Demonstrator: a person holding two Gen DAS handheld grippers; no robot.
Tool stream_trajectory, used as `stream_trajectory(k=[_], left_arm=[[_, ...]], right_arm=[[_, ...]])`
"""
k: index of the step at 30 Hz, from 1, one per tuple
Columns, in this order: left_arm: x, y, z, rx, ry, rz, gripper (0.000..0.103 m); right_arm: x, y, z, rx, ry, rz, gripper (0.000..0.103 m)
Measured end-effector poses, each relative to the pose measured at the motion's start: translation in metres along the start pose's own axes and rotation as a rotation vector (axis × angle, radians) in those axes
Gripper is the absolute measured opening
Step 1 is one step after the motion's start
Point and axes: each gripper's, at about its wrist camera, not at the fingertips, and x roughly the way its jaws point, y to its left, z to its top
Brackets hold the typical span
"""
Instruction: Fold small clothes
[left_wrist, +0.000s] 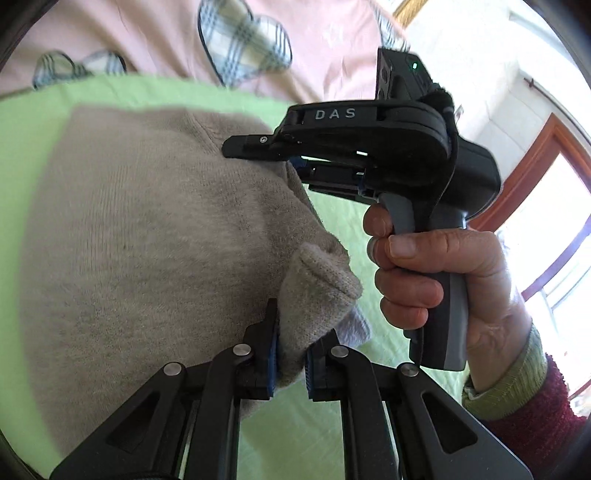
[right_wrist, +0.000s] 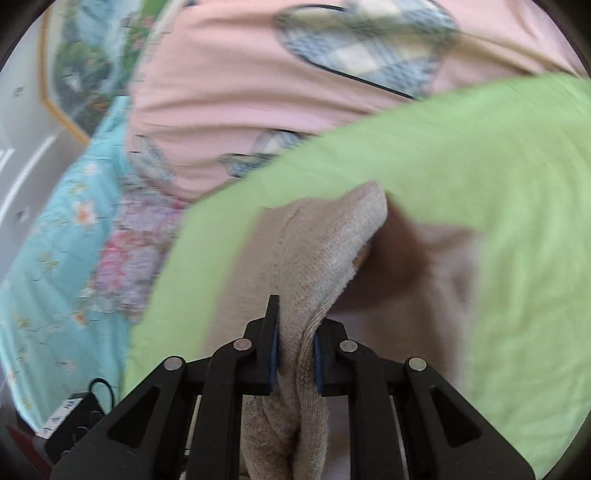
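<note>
Bedding fills the scene: a green sheet (left_wrist: 110, 96) spread over a pink cover (left_wrist: 325, 48) with plaid heart patches, and, in the right wrist view, a turquoise floral quilt (right_wrist: 55, 229) at the left edge, all smeared by blur. Left gripper (left_wrist: 290, 363): jaws nearly together, pads pinching a bunched fold of a beige knitted garment (left_wrist: 147, 229); the pinched part looks like a sleeve or cuff, though which cannot be told. Most of the garment lies flat on the green sheet. Right gripper (right_wrist: 293, 363): jaws drawn in on another fold of the same beige knit, which hangs below the fingers and is cut off by the frame. Seen from the left wrist, the right gripper (left_wrist: 236, 146) reaches to the garment's far edge, its pads hidden behind its own body. Right hand (left_wrist: 436, 280) wraps the grey handle; a green cuff and a dark red sleeve (left_wrist: 535, 417) run out of frame. Window and wooden frame (left_wrist: 535, 166) at right, overexposed.
</note>
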Motion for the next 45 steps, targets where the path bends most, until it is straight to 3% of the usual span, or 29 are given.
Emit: stream_trajectory(k=[8,14,20,24,26,28,30,31,37,41,45], left_arm=[[0.018,-0.004,0.005,-0.017,0.009,-0.047,0.010],[0.041,-0.010,0.000,0.001,0.047,-0.027,0.011],[0.027,-0.001,0.003,-0.040,0.075,-0.054,0.017],[0.001,0.001,-0.005,-0.031,0.086,-0.051,0.019],[-0.018,0.001,-0.010,-0.015,0.077,-0.041,0.025],[-0.042,0.007,-0.014,0.001,0.047,-0.001,0.044],[-0.062,0.019,-0.013,-0.012,0.009,0.038,0.061],[-0.072,0.027,-0.012,-0.025,-0.009,0.058,0.065],[-0.101,0.085,0.005,-0.114,-0.052,0.143,0.070],[-0.088,0.124,0.016,-0.228,-0.032,0.085,0.072],[-0.070,0.146,0.020,-0.276,0.013,0.030,0.076]], right_arm=[[-0.002,-0.011,0.001,-0.014,-0.031,-0.025,0.016],[0.008,-0.032,-0.008,-0.020,0.001,-0.127,0.016],[0.004,-0.031,-0.012,-0.031,-0.019,-0.132,0.018],[-0.006,-0.028,-0.015,-0.025,-0.031,-0.159,0.026],[-0.013,-0.027,-0.019,-0.023,-0.041,-0.167,0.030],[-0.022,-0.026,-0.025,-0.019,-0.052,-0.167,0.039],[-0.026,-0.025,-0.033,-0.012,-0.048,-0.164,0.057],[-0.027,-0.025,-0.038,-0.013,-0.036,-0.162,0.058],[-0.033,-0.026,-0.056,-0.018,-0.018,-0.179,0.060],[-0.029,-0.029,-0.049,0.004,-0.016,-0.160,0.063],[-0.022,-0.035,-0.043,0.056,-0.013,-0.103,0.064]])
